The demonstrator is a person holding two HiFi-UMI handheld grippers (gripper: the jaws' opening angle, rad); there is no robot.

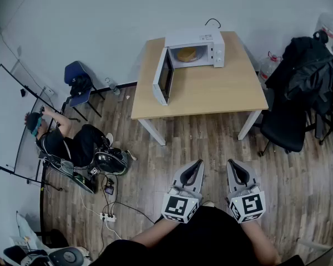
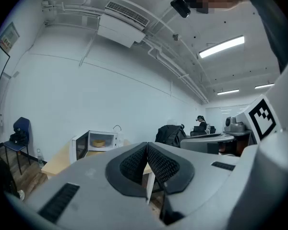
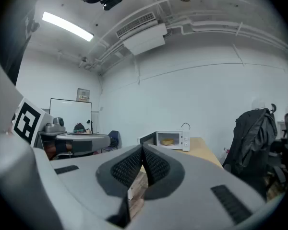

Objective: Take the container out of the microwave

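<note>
**Standing well back from the open microwave (image 1: 195, 47)**

I have both grippers low over the wooden floor (image 1: 211, 143), side by side close to my body and pointed toward the table (image 1: 222, 96). The left gripper (image 1: 198, 162) has its jaws pressed together with nothing between them; in its own view the ribbed pads meet along one line. The right gripper (image 1: 231, 162) is the same, with its jaws closed on each other and empty.

The microwave sits at the far edge of the table, its door (image 1: 164, 77) swung wide to the left. The container (image 1: 186, 54), shallow and yellow, rests inside the cavity and shows through the opening in all three views. Both grippers are well apart from it, with the table's near edge in between.

A person (image 1: 66, 140) sits at the left near a blue chair (image 1: 77, 79). A black office chair (image 1: 291, 121) draped with dark jackets stands to the right of the table.
</note>
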